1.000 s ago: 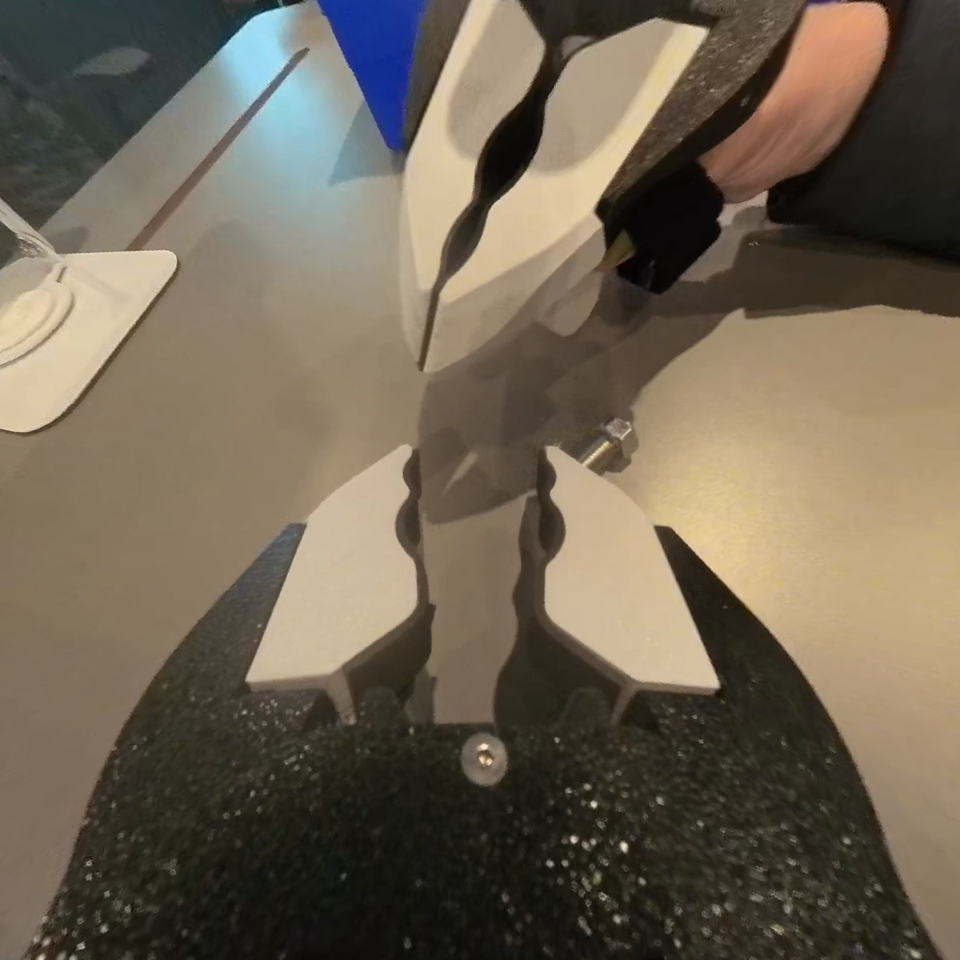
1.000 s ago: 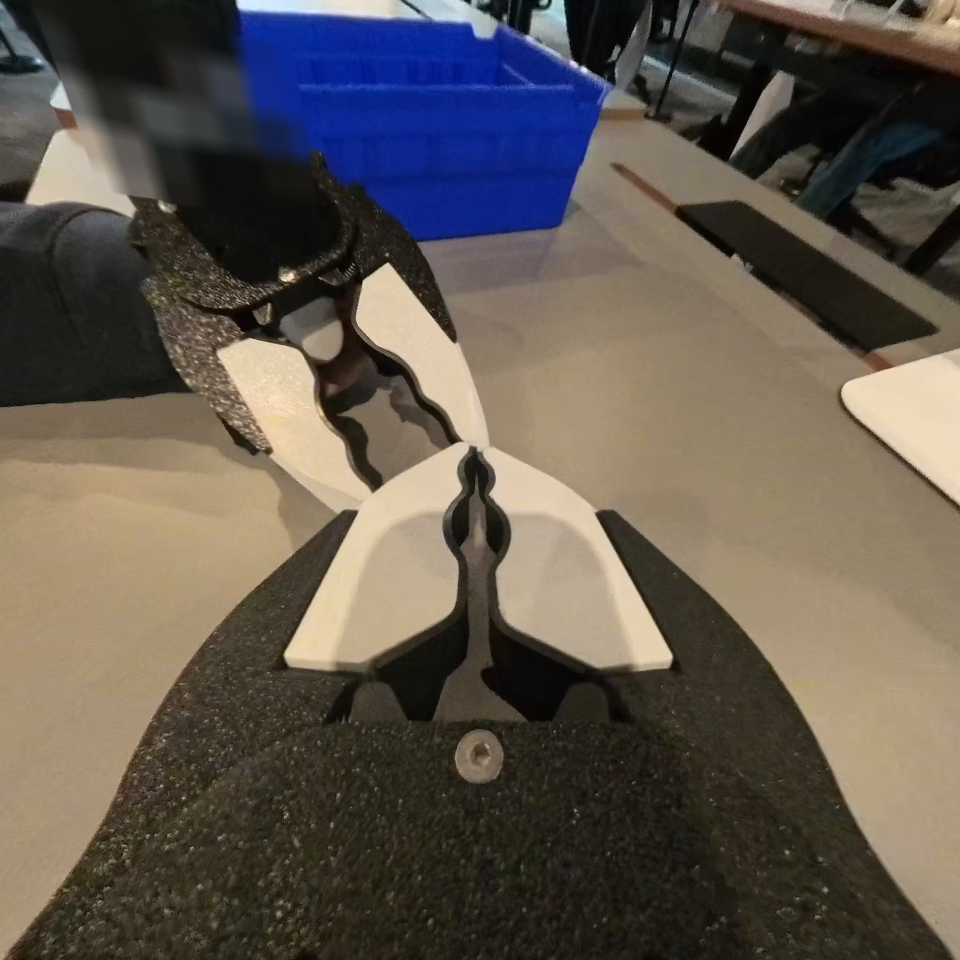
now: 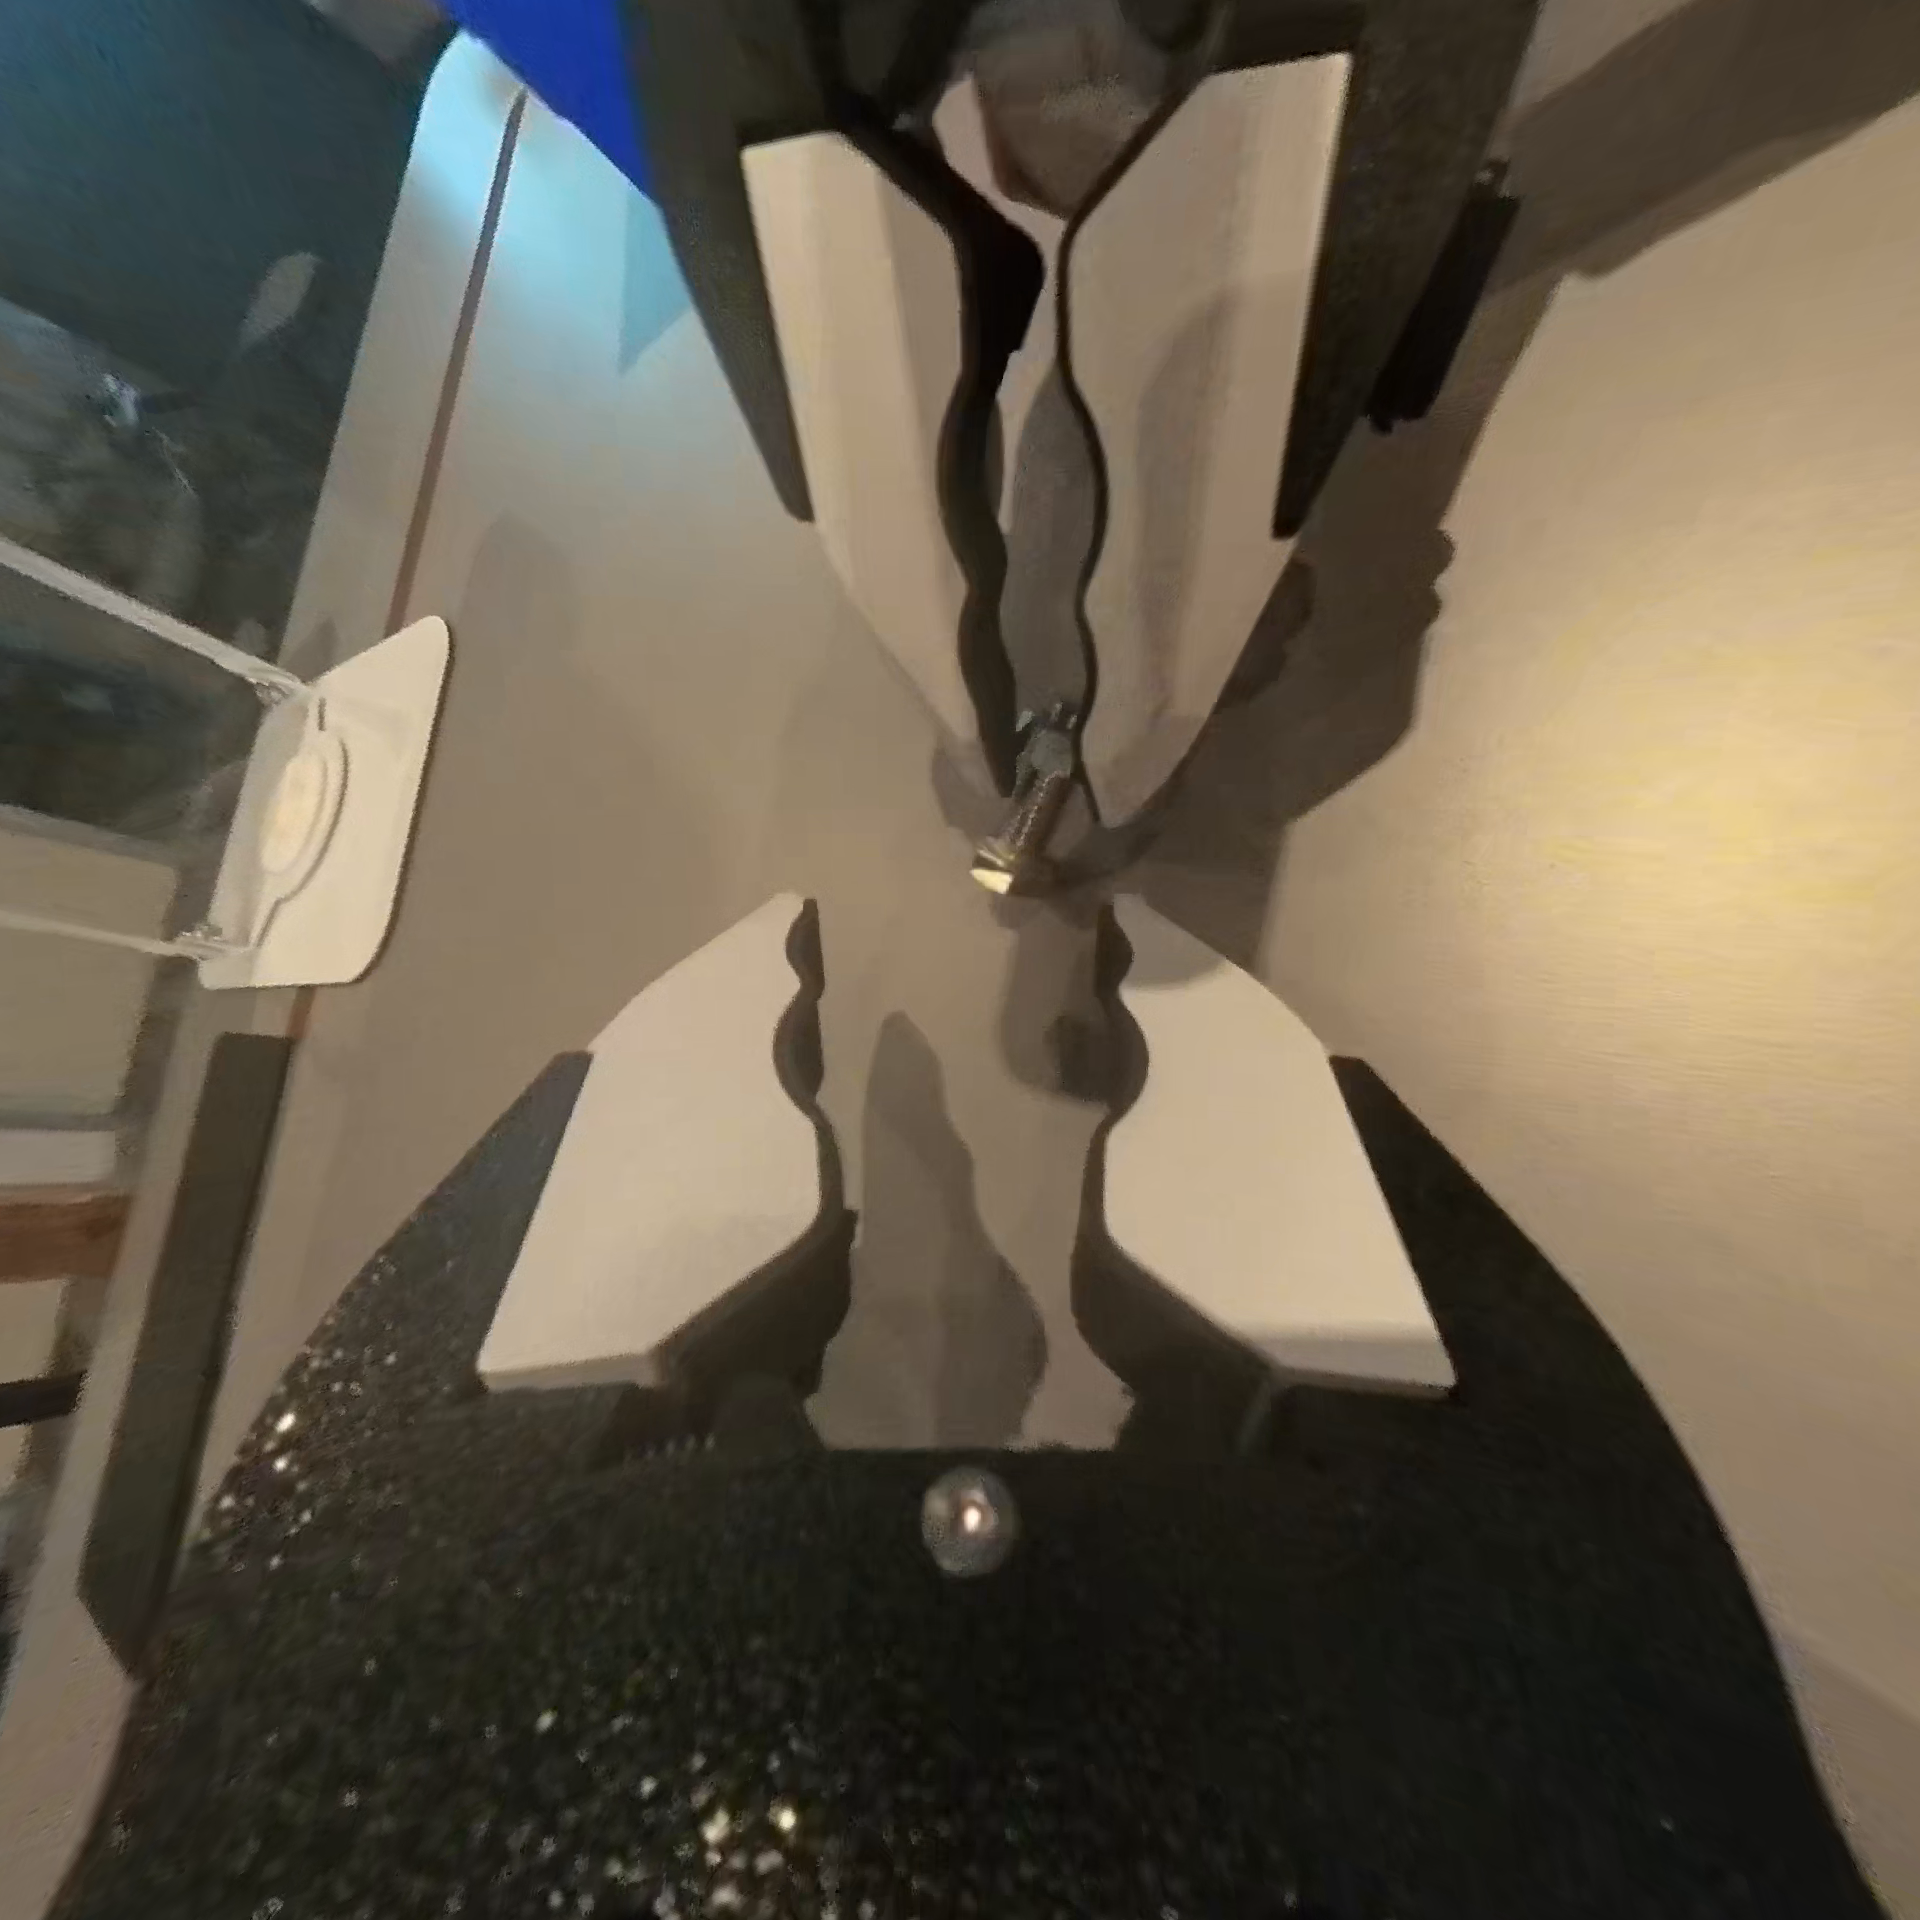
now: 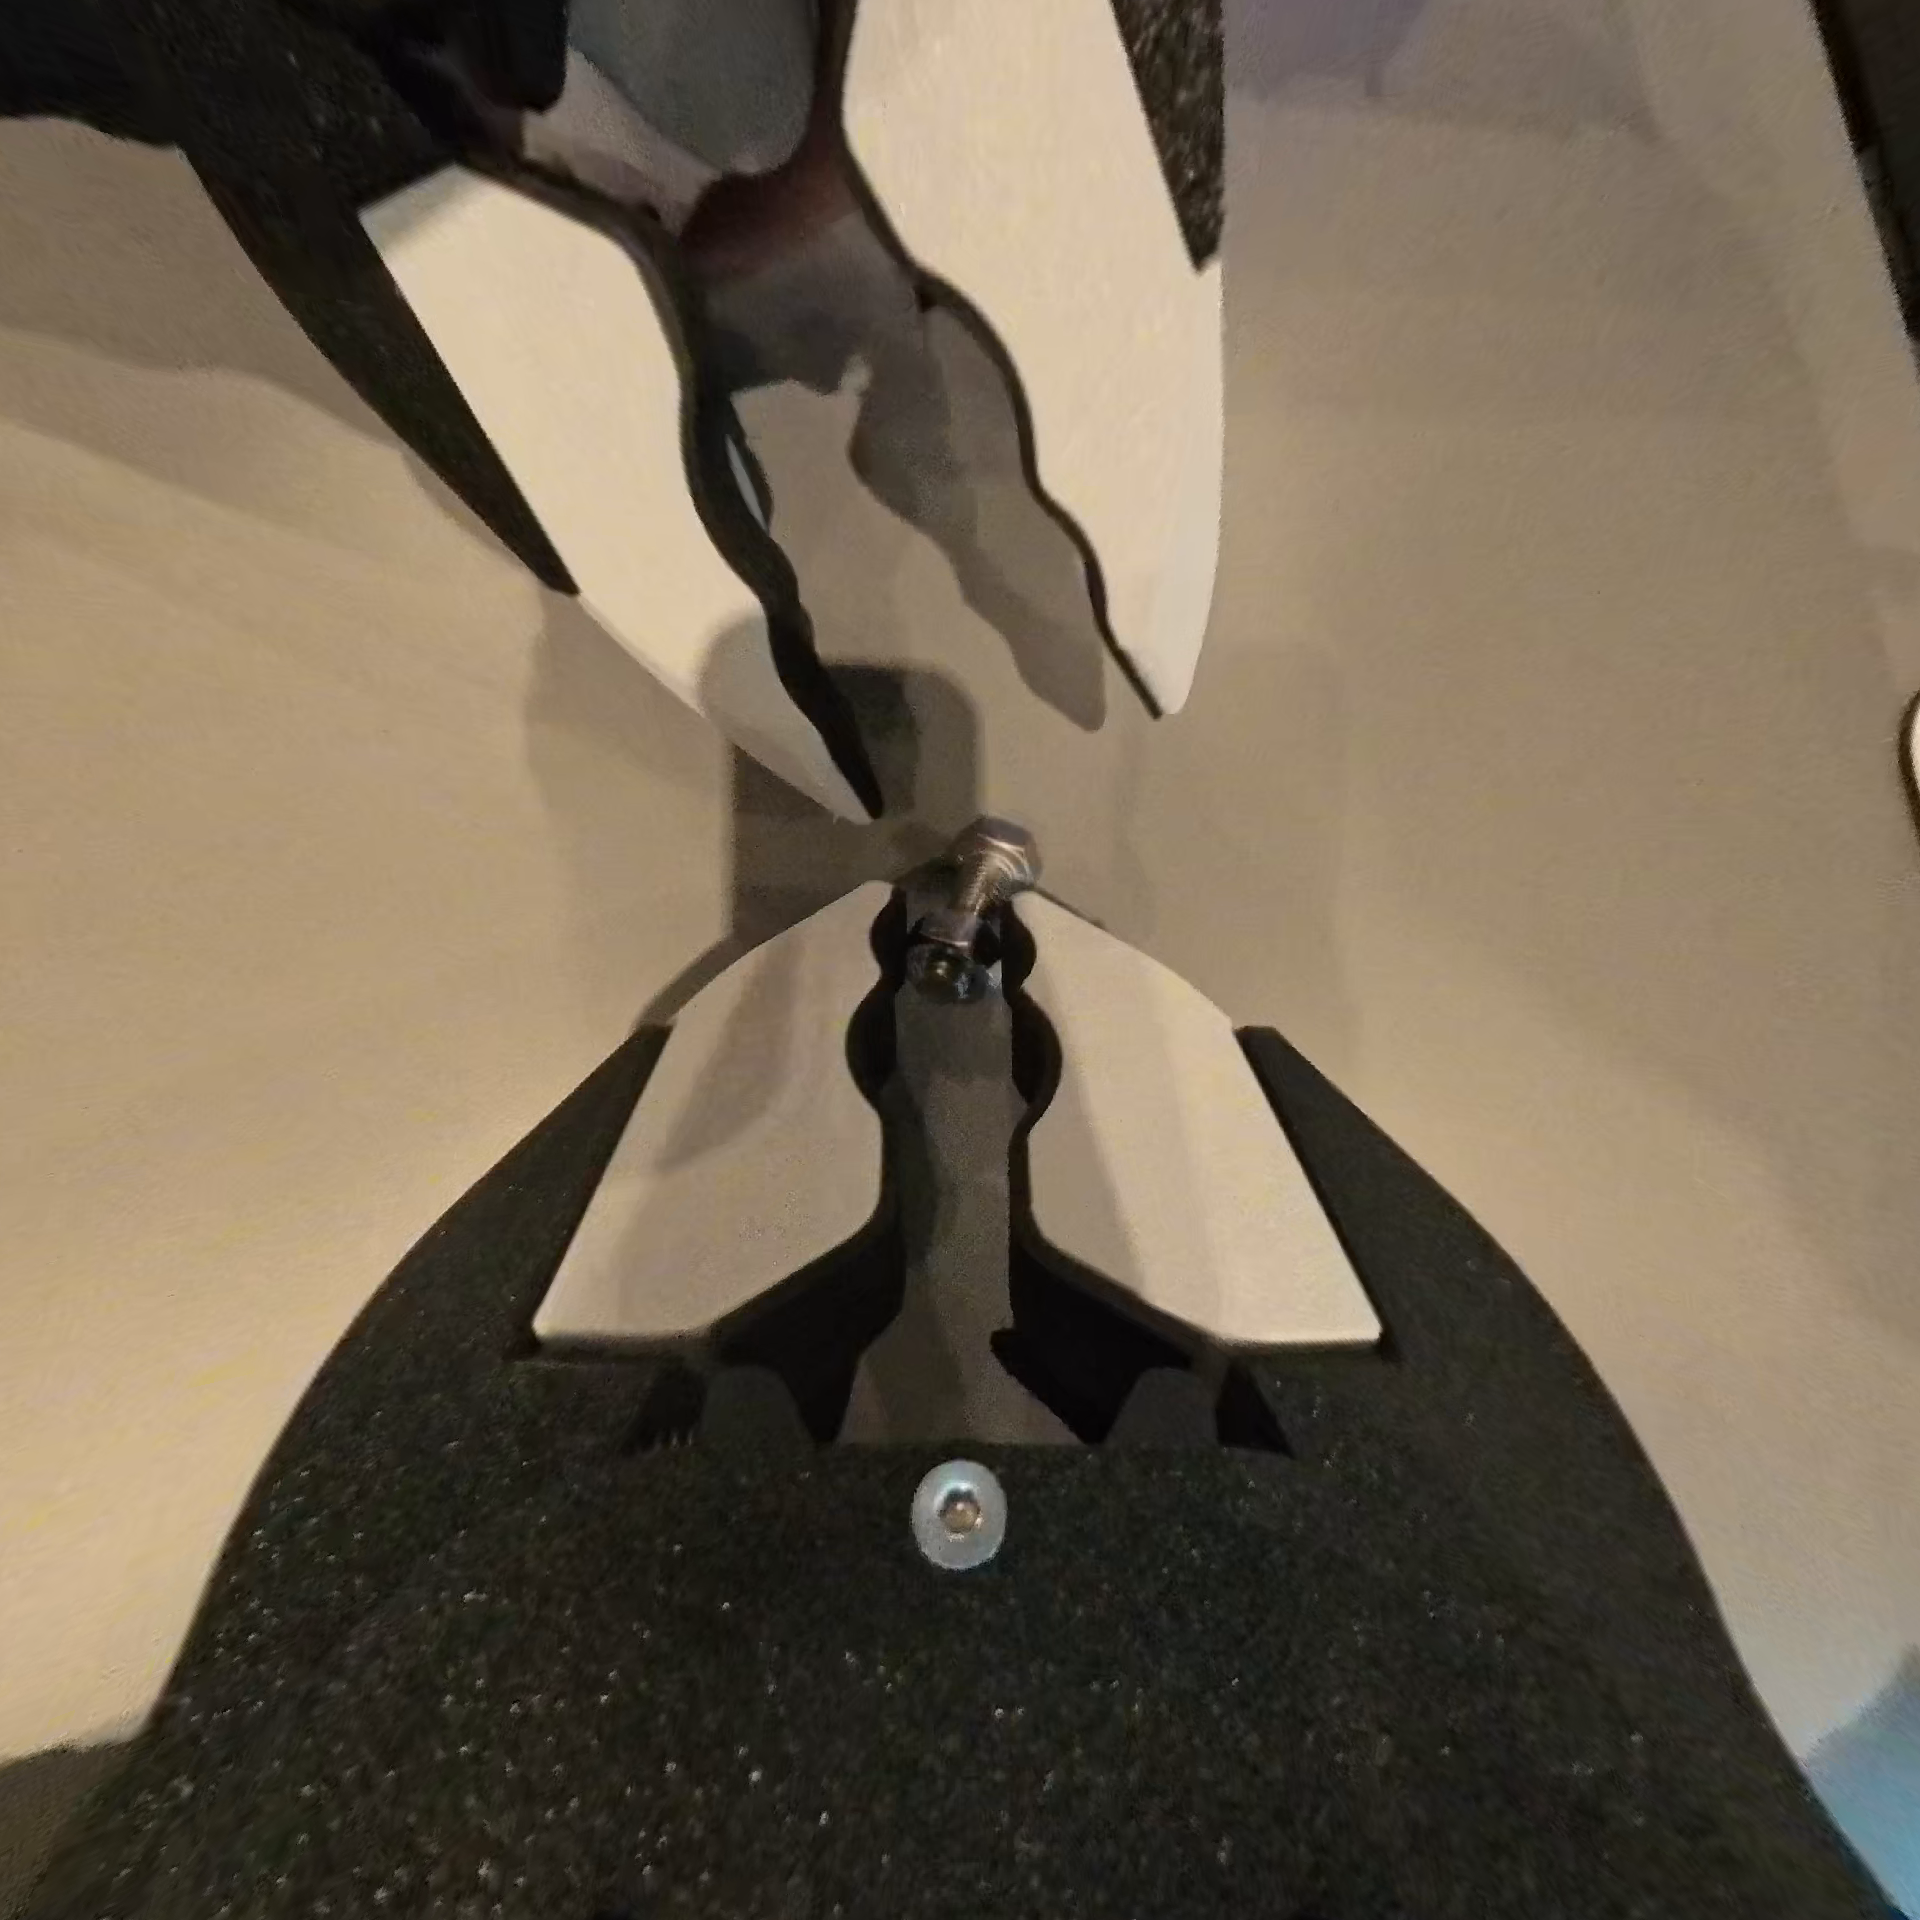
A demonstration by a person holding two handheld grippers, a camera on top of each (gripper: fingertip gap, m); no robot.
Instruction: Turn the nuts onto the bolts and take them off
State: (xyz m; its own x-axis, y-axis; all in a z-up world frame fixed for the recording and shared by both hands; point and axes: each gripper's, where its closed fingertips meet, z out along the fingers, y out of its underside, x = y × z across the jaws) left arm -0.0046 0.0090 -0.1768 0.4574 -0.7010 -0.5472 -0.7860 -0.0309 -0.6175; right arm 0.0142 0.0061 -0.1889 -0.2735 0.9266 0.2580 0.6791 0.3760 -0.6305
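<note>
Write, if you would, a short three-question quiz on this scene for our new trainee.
1. True or false: the left gripper is shut on the bolt.
2. Which gripper holds the bolt? A) the left gripper B) the right gripper C) neither
3. Fill in: the bolt's hexagonal head sticks out past the fingertips holding it, toward the ____ gripper.

Key:
1. False; its jaws stand open.
2. B; its fingertips are closed on the bolt's shank.
3. left
</note>
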